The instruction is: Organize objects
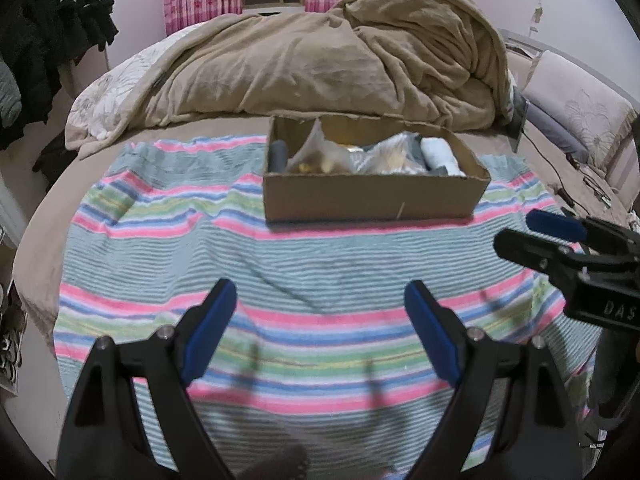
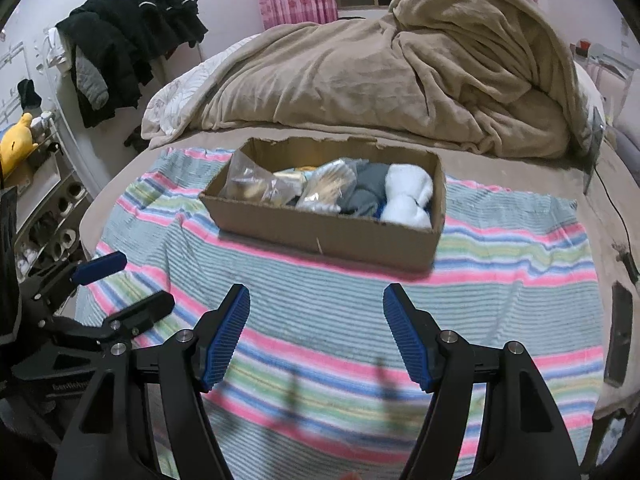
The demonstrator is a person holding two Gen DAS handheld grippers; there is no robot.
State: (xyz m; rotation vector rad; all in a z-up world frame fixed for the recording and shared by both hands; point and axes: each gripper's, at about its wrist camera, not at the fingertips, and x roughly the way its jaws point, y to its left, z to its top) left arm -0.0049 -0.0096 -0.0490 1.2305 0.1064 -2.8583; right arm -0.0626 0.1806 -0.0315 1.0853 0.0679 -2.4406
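- A cardboard box [image 2: 328,236] sits at the far end of a striped towel [image 2: 360,304] spread on a bed, with a heaped tan blanket [image 2: 400,80] just behind it.
- Inside the box: clear plastic bags [image 2: 256,184] at the left, a grey cloth roll [image 2: 368,192] right of centre, and a white cloth roll [image 2: 412,196] at the right end.
- The left gripper [image 1: 320,308] hovers over the towel's near half, jaws spread and gripping nothing.
- The right gripper [image 2: 316,304], also released and empty, hangs beside it on the right, well short of the box.
- Dark clothes [image 2: 132,36] hang at far left.
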